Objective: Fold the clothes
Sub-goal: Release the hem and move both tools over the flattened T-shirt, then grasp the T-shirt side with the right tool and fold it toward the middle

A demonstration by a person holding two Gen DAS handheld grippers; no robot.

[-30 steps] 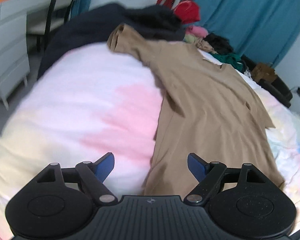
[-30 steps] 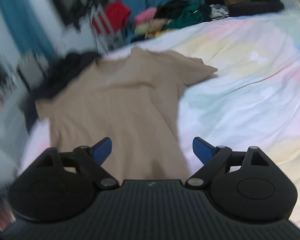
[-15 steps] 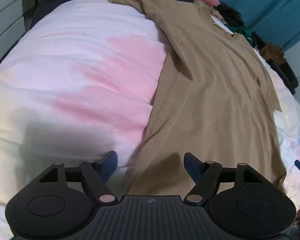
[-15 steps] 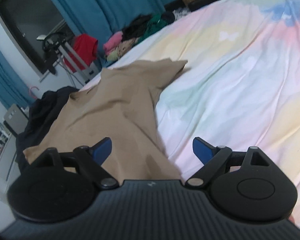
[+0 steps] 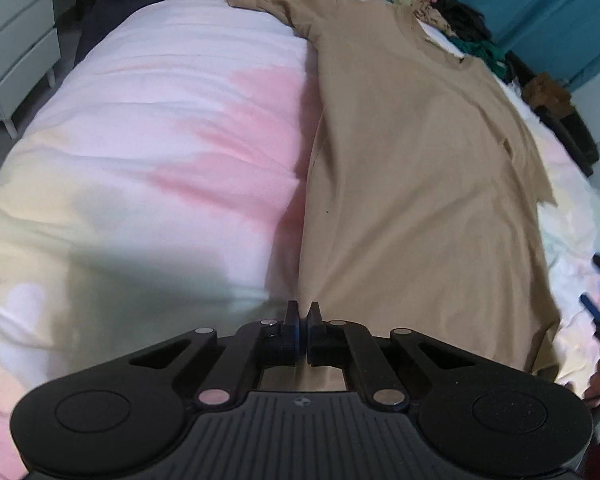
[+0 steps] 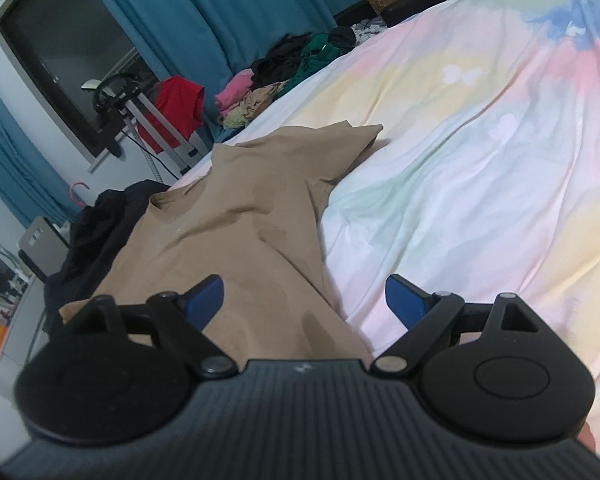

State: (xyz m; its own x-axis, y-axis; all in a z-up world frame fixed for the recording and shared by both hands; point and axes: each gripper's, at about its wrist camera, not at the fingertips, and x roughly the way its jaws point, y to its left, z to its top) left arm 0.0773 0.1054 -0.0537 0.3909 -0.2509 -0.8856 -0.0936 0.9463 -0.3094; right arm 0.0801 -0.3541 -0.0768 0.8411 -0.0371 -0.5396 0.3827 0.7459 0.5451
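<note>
Left wrist view has my left gripper point(image 5: 303, 316) pinched shut right at the near left corner of the tan t-shirt point(image 5: 412, 184), down at the hem. The fingers are pressed together with only a sliver between them, and the fabric edge runs straight into that spot, so I'd say it has the hem, but I can't see how much cloth is actually in there.

The shirt itself is laid out flat, more or less lengthwise, on the pastel duvet point(image 5: 148, 152), collar at the far end near the pile of clothes point(image 6: 284, 76) by the blue curtain point(image 6: 236, 12).

What worries me:
- if I only caught a thin edge or one layer, the corner slips out the moment I lift
- I might have nipped the duvet along with the shirt, since the cover is soft and puffy right there
- the far left sleeve is bunched up, so a fold from here could come out lopsided

My right gripper point(image 6: 304, 300) is wide open, nothing between the blue pads point(image 6: 206, 296), sitting low over the right side of the hem. It points fairly shallow along the shirt, while the left one is tipped steeply down into the bed. A bit of my right hand shows at the edge of the left view.
</note>
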